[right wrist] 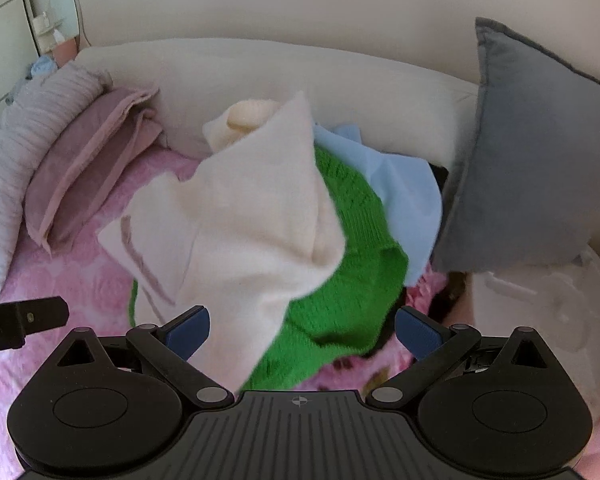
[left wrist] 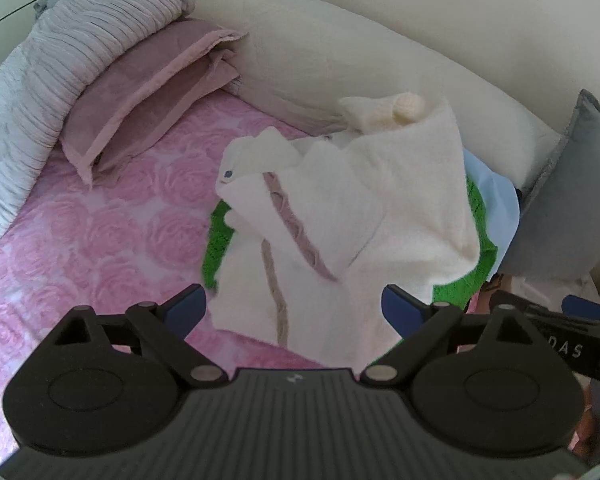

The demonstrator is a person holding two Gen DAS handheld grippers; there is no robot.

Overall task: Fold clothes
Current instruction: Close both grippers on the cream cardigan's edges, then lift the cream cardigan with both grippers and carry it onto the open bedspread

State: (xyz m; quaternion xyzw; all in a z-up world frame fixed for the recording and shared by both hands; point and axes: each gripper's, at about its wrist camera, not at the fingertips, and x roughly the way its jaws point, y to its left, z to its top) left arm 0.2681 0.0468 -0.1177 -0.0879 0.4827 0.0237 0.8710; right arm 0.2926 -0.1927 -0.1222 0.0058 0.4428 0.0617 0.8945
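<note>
A cream knitted cardigan (left wrist: 380,208) with mauve trim lies crumpled on top of a pile on the pink bed; it also shows in the right wrist view (right wrist: 252,216). Under it lie a green knit garment (right wrist: 340,280) and a light blue cloth (right wrist: 400,184). My left gripper (left wrist: 294,312) is open, its blue pads either side of the cardigan's near edge, not closed on it. My right gripper (right wrist: 302,330) is open over the cardigan and green knit. The right gripper's body (left wrist: 560,340) shows at the left view's right edge.
A pink rose-pattern bedspread (left wrist: 100,240) covers the bed. Mauve pillows (left wrist: 148,92) and a grey ribbed blanket (left wrist: 40,92) lie at the left. A long cream bolster (left wrist: 340,52) runs along the back wall. A grey cushion (right wrist: 532,152) stands at the right.
</note>
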